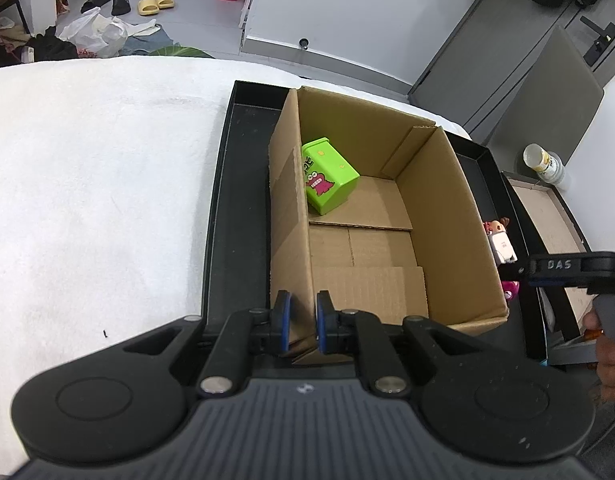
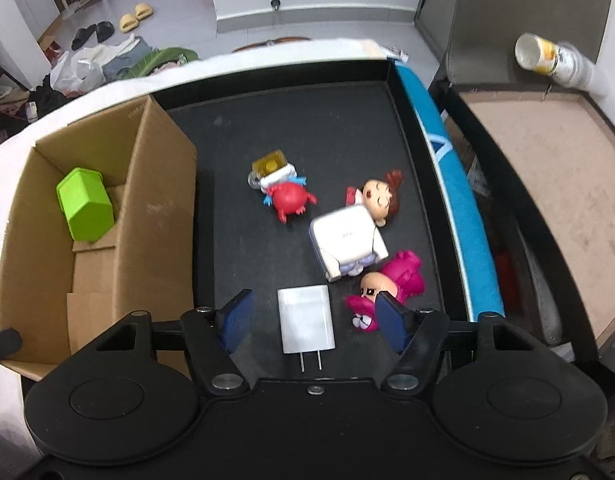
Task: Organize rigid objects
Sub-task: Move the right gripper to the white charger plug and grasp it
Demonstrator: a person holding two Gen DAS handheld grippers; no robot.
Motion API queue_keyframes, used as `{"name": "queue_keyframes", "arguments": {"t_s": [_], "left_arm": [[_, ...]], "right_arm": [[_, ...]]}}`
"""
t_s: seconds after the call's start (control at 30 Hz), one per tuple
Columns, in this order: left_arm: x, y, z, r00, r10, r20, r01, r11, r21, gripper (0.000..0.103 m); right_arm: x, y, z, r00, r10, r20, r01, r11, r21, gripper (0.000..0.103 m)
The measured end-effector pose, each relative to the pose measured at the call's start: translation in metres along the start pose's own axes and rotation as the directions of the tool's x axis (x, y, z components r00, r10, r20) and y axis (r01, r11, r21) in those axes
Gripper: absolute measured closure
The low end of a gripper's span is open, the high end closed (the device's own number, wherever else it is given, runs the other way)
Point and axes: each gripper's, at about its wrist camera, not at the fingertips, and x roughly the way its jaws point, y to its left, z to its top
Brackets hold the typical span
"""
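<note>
A: Status of the left gripper [image 1: 303, 322]?

B: Clamped on the near wall of the carton [image 1: 387, 216], pads on either side of the cardboard. It steadies the carton, which stands in the black tray [image 2: 307, 128]. One green box [image 1: 327, 174] already lies inside, at the far left.

A: And the right gripper [image 2: 313, 320]?

B: Jaws apart, nothing pressed. The white charger [image 2: 306, 318] lies flat on the tray between the pads, prongs toward the camera. Clear gap on both sides.

A: Neighbours?

B: The pink doll [image 2: 387, 290] sits just beside the right pad [image 2: 391, 320]; it may be touching, I cannot tell. The white cube [image 2: 347, 240] and the red toy [image 2: 289, 198] lie further off.

A: Recommendation for the pick?

B: Centre on the charger, shading away from the doll. Go low enough to catch its flat sides, then close squarely; smooth plastic could slip from a tilted grip. Lift straight before crossing to the carton.
</note>
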Motion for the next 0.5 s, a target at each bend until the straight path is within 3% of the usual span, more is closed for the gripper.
{"name": "queue_keyframes", "arguments": {"t_s": [0.23,0.5], "left_arm": [[0.001,-0.002,0.0,1.0,0.005,-0.005,-0.005,1.0,0.014,0.091],[0.002,-0.002,0.001,1.0,0.009,-0.009,-0.009,1.0,0.015,0.091]], "right_arm": [[0.021,0.0,-0.001,0.998,0.021,-0.065,-0.021,1.0,0.013,0.055],[0.036,0.005,-0.002,0.994,0.013,-0.109,-0.015,1.0,-0.016,0.057]]}}
